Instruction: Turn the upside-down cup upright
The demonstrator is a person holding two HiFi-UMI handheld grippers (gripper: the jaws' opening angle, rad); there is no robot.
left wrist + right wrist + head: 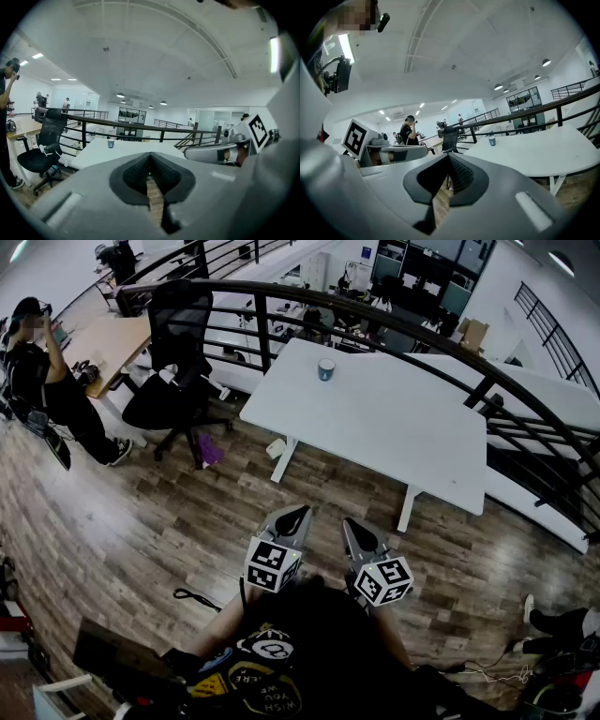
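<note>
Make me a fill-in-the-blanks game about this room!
The blue cup stands on the white ____.
The chair is coloured ____.
The left gripper and right gripper both have their fingers ____.
The floor is made of ____.
Missing words: table, black, shut, wood.

- We cannot tell if the cup (326, 368) on the white table (394, 437) stands upright or upside-down; it is too small in every view.
- The marker cubes (273, 564) hide the hands that hold the left gripper (299, 513) and the right gripper (349, 524).
- The right edge of the head view cuts off the leg above a dark shoe (553, 622).
</note>
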